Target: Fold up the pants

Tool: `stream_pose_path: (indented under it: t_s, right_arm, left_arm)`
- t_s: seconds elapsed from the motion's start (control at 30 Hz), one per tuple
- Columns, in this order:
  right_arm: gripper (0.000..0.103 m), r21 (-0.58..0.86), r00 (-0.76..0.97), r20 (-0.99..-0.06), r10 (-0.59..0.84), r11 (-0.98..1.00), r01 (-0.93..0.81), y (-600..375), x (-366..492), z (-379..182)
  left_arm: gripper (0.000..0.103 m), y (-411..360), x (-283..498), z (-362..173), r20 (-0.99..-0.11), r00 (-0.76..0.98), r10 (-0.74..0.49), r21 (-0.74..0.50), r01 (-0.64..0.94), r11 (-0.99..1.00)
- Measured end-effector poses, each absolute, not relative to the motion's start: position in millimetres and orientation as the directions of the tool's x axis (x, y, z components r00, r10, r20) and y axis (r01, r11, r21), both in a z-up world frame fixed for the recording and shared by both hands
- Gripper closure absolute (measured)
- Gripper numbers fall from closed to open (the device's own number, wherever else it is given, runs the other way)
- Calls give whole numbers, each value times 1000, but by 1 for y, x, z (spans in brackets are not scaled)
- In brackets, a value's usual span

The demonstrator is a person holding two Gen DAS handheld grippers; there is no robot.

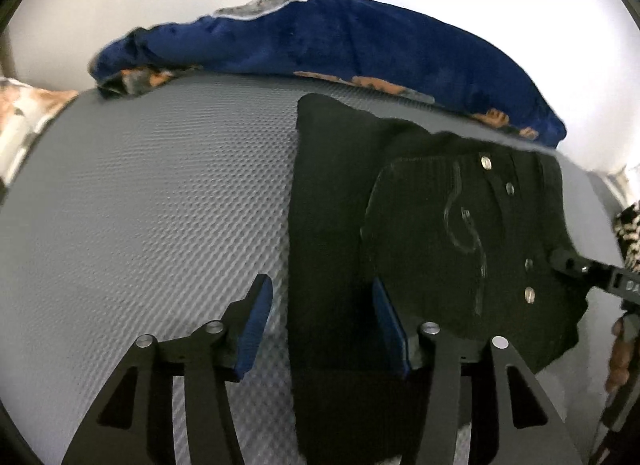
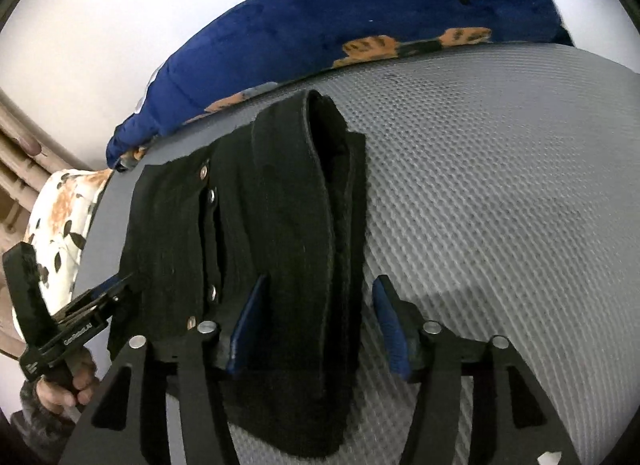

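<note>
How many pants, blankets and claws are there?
Pants: 1
Blanket: 1
Claws: 2, the left claw and the right claw
Total: 4

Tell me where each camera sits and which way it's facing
Left wrist: on the left claw, looking along its open fingers at the black pants on the grey mat; the right claw enters from the right edge.
Right wrist: on the right claw, open over the pants' folded edge; the left claw and hand show lower left.
Shared: pants, mat, blue blanket.
</note>
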State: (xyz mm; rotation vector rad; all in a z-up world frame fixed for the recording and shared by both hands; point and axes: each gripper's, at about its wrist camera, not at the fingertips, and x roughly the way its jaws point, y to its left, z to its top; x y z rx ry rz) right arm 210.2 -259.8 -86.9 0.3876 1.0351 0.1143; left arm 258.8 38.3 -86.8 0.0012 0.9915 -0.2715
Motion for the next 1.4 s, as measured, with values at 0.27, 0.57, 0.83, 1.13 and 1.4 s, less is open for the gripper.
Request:
stream_pose_path:
  t_s: [0.27, 0.57, 0.83, 1.13, 1.4]
  right_arm:
    - [47, 235, 584, -797, 157, 970, 61, -235, 162, -45]
    - [32, 93, 668, -740, 71, 996, -2, -184, 97, -8]
    - [23, 72, 707, -705, 52, 997, -2, -155, 63, 9]
    - [21, 82, 717, -694, 60, 997, -4, -145, 46, 9]
    - [21, 68, 713, -699, 66, 997, -27, -140, 40, 4]
  left_arm:
    - [43, 37, 190, -44, -784, 608, -130, -11, 195, 981]
    - [39, 41, 120, -17, -745, 662, -78, 18, 137, 990]
    - [36, 44, 76, -8, -727, 686, -38, 39, 96, 995]
    - [36, 43, 57, -11, -725, 688, -20, 51, 83, 995]
    - [36, 43, 51, -14, -727, 687, 2, 66, 68, 996]
